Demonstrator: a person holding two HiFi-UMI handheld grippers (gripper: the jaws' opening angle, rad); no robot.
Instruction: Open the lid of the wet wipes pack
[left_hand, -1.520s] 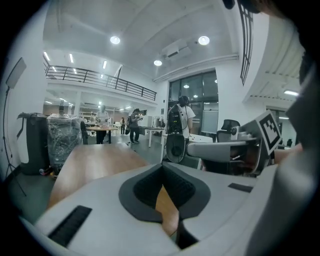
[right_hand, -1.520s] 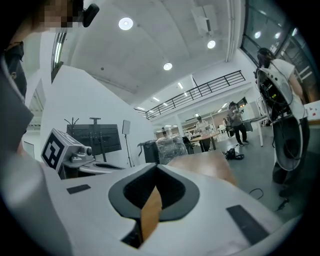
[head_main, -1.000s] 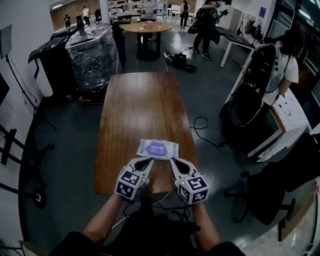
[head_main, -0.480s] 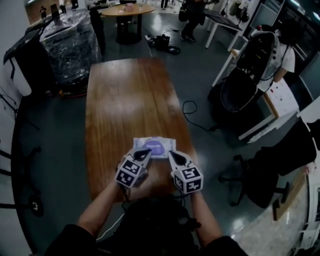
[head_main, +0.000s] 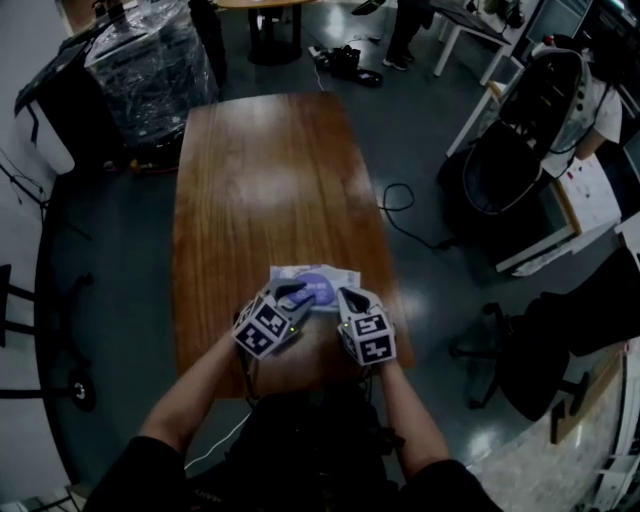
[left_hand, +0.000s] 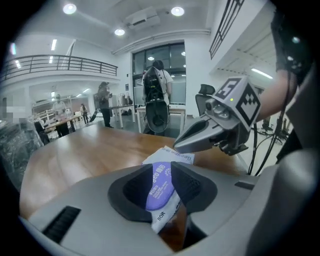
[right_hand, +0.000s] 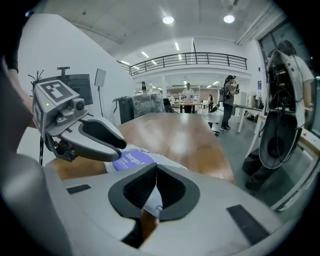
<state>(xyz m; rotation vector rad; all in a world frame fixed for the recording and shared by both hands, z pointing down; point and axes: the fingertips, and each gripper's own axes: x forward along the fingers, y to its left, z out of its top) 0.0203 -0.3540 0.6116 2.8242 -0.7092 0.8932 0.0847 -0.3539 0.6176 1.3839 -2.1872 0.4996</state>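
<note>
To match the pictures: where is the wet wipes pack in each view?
Head view: wet wipes pack just below centre.
Left gripper view: pack at lower centre.
Right gripper view: pack left of centre, low.
Shared landmark: the wooden table beneath it.

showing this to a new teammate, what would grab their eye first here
The white wet wipes pack with its purple lid lies at the near end of the long wooden table. Both grippers point at it from the near side: the left gripper has just been opening its jaws, the lid showing in the gap between them, and the right gripper has its jaws together.
</note>
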